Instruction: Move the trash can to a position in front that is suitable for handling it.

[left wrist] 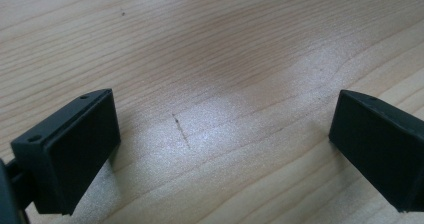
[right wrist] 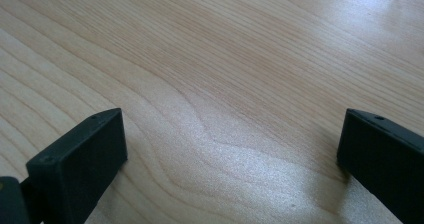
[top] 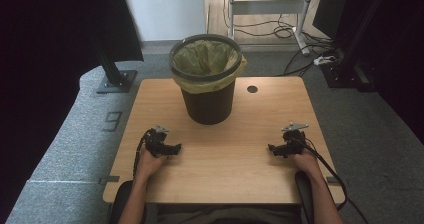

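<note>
a person sits at a light wooden surface (top: 225, 159) with a two-jaw gripper in each hand, forearms coming in from the near edge. the left gripper (top: 172, 148) rests low on the surface at the near left, pointing inward toward the middle, its jaws standing wide apart with nothing between them; in the left gripper view the left gripper (left wrist: 225, 149) shows its two black jaws far to either side, bare wood grain and a short dark scratch (left wrist: 181, 131) lying in the gap. the right gripper (top: 274, 149) sits at the near right, also pointing inward, well apart from the left one, a black cable (top: 325, 166) trailing from it back past the person's forearm and off the near right corner. in the right gripper view the right gripper (right wrist: 232, 154) has its jaws spread just as wide, with plain wood between them. a black waste bin (top: 207, 104) stands upright toward the far middle of the surface, lined with a yellowish bag (top: 205, 59) folded over its rim; it is beyond both grippers and roughly between them, touching neither. a small round dark hole (top: 252, 89) sits in the surface just to the right of the bin.
</note>
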`<state>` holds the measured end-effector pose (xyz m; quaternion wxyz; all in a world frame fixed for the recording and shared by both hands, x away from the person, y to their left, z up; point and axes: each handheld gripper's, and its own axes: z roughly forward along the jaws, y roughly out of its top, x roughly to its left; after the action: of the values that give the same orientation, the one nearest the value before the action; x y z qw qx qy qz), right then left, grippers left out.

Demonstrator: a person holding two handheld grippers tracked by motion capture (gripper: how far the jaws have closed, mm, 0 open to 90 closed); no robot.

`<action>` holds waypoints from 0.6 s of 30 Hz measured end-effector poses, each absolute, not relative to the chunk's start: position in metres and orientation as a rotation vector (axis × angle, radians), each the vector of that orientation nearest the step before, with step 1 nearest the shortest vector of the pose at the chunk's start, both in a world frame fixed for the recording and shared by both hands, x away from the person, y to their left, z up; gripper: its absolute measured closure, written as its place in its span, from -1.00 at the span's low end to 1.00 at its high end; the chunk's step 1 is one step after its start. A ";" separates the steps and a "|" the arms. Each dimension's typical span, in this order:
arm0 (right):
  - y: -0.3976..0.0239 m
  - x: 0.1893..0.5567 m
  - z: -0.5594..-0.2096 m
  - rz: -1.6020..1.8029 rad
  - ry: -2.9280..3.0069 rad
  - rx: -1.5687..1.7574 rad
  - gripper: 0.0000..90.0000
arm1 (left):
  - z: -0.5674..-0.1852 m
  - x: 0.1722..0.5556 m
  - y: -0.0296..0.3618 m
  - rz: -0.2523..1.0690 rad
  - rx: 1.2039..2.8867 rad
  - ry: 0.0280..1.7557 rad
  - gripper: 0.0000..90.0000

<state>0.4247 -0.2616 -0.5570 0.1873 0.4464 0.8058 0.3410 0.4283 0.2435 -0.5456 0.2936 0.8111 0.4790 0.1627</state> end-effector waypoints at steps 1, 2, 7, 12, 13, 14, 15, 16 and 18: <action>-0.262 0.425 -0.557 0.959 2.273 1.253 -1.00 | -0.545 0.428 0.243 0.431 2.164 1.277 -1.00; -0.262 0.425 -0.556 0.956 2.282 1.249 -1.00 | -0.545 0.429 0.243 0.425 2.173 1.270 -1.00; -0.262 0.428 -0.553 0.949 2.294 1.268 -0.96 | -0.543 0.430 0.245 0.400 2.205 1.252 -1.00; -0.261 0.430 -0.548 0.964 2.289 1.275 -0.98 | -0.539 0.433 0.250 0.360 2.209 1.251 -0.98; -0.260 0.431 -0.546 0.962 2.285 1.262 -0.98 | -0.538 0.434 0.252 0.358 2.201 1.252 -0.98; -0.259 0.432 -0.543 0.965 2.279 1.253 -0.98 | -0.537 0.435 0.253 0.361 2.196 1.251 -0.98; -0.258 0.433 -0.540 0.966 2.271 1.242 -0.98 | -0.535 0.436 0.254 0.359 2.189 1.249 -0.98; -0.257 0.434 -0.538 0.960 2.266 1.232 -0.98 | -0.532 0.437 0.256 0.361 2.175 1.245 -0.98; -0.254 0.436 -0.533 0.957 2.259 1.219 -1.00 | -0.526 0.439 0.258 0.368 2.151 1.233 -0.98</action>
<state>0.4362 -0.2543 -0.5330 0.1995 0.4359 0.8081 0.3424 0.4392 0.2581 -0.5264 0.3122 0.8152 0.4674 0.1395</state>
